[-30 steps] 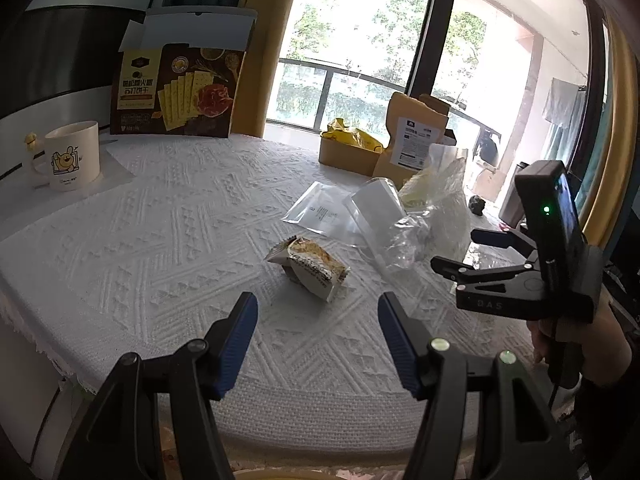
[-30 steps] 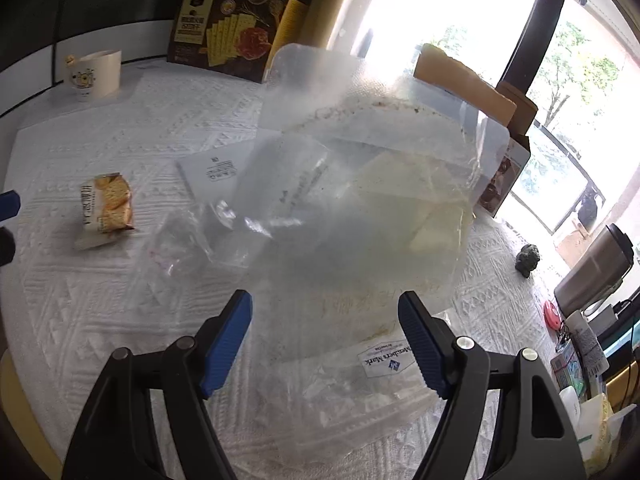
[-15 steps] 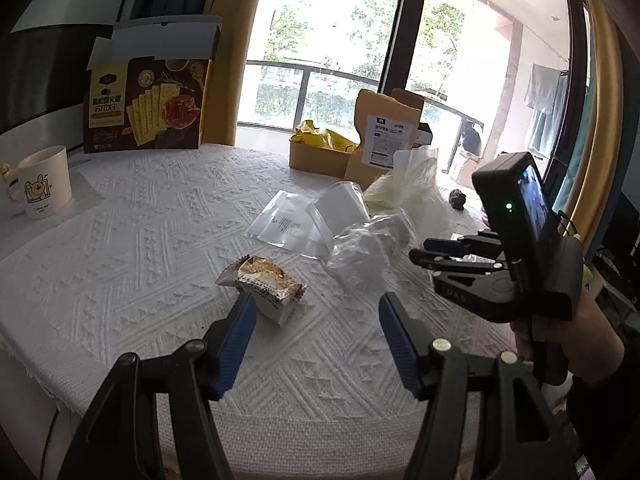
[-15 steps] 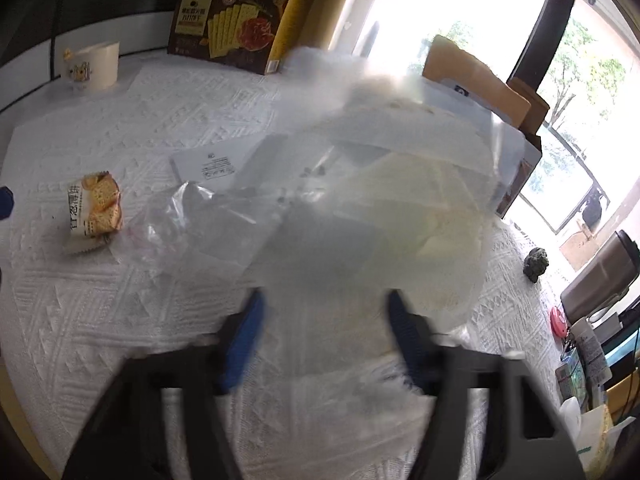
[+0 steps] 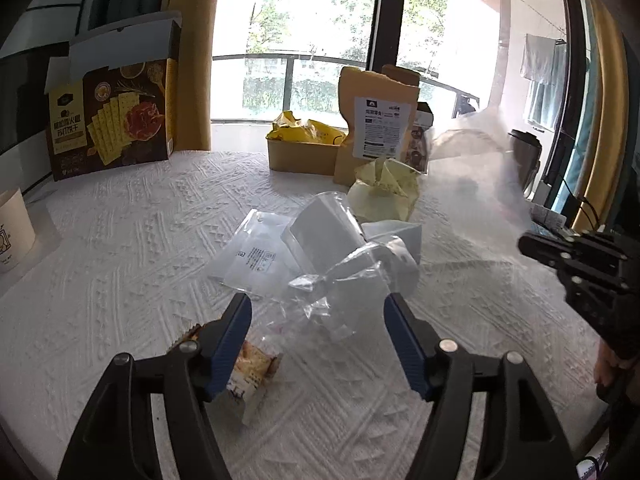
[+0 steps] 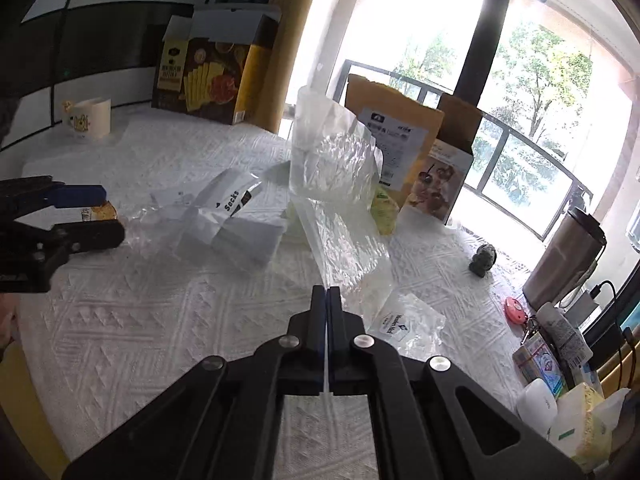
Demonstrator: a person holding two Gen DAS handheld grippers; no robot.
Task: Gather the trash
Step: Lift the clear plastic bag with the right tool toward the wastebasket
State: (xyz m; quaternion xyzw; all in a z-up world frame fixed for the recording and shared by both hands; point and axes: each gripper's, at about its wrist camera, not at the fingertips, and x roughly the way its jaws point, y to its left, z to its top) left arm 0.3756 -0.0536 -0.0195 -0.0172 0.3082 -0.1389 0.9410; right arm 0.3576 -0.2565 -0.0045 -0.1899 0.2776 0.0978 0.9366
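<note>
My right gripper [image 6: 327,300] is shut on the lower edge of a large clear plastic bag [image 6: 332,184], which stands up off the white tablecloth [image 6: 160,320]. From the left wrist view the same bag [image 5: 468,176] hangs blurred above the right gripper [image 5: 560,248]. My left gripper [image 5: 317,312] is open and its jaws are opening. Crumpled clear plastic [image 5: 324,292] lies on the cloth in the gap, untouched by the pads. A snack wrapper [image 5: 252,368] lies under the left finger.
Flat clear bags [image 5: 256,256], a white socks bag [image 6: 232,216] and yellow paper [image 5: 384,192] lie mid-table. Cracker box [image 5: 112,120], mug [image 6: 88,120], kraft pouch [image 5: 376,128] and cardboard tray [image 5: 300,156] stand behind. A thermos [image 6: 568,256] and small clutter crowd the right edge.
The right gripper's jaws closed on the clear bag and lifted it. The left gripper moved forward and right, from facing the snack wrapper to over the crumpled plastic.
</note>
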